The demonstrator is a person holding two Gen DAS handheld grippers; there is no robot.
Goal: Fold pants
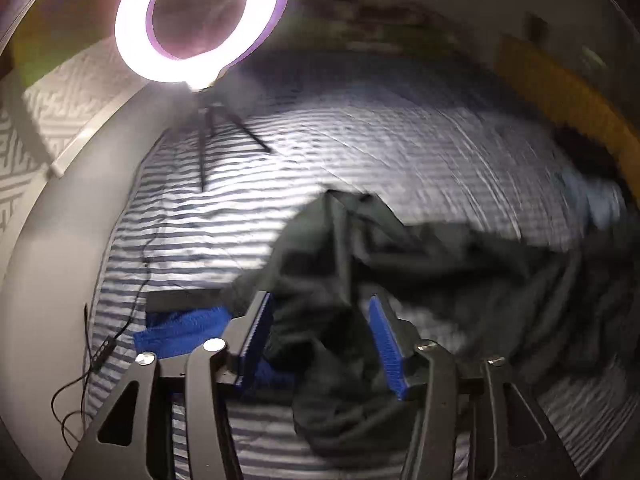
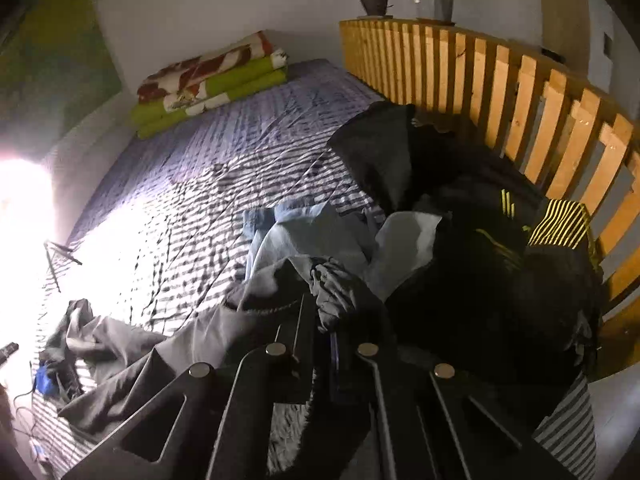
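Note:
Dark grey pants (image 1: pixel 400 248) lie crumpled on the striped bed sheet (image 1: pixel 360 140). My left gripper (image 1: pixel 320 300) hovers over them, open, its blue pads (image 1: pixel 386 340) well apart; cloth lies beneath the gap and neither pad presses it. In the right wrist view the same grey pants (image 2: pixel 192 344) stretch from the lower left up to my right gripper (image 2: pixel 326 316), which is shut on a bunched fold of them. The fabric hangs lifted off the sheet (image 2: pixel 200 180).
A lit ring light (image 1: pixel 200 20) on a tripod stands at the bed's far left, with a cable (image 1: pixel 100 360) and a blue cloth (image 1: pixel 180 328) nearby. Light blue jeans (image 2: pixel 304 232) and a dark clothes pile (image 2: pixel 460 260) lie by the wooden slatted rail (image 2: pixel 500 80). A folded blanket (image 2: pixel 212 80) sits at the far end.

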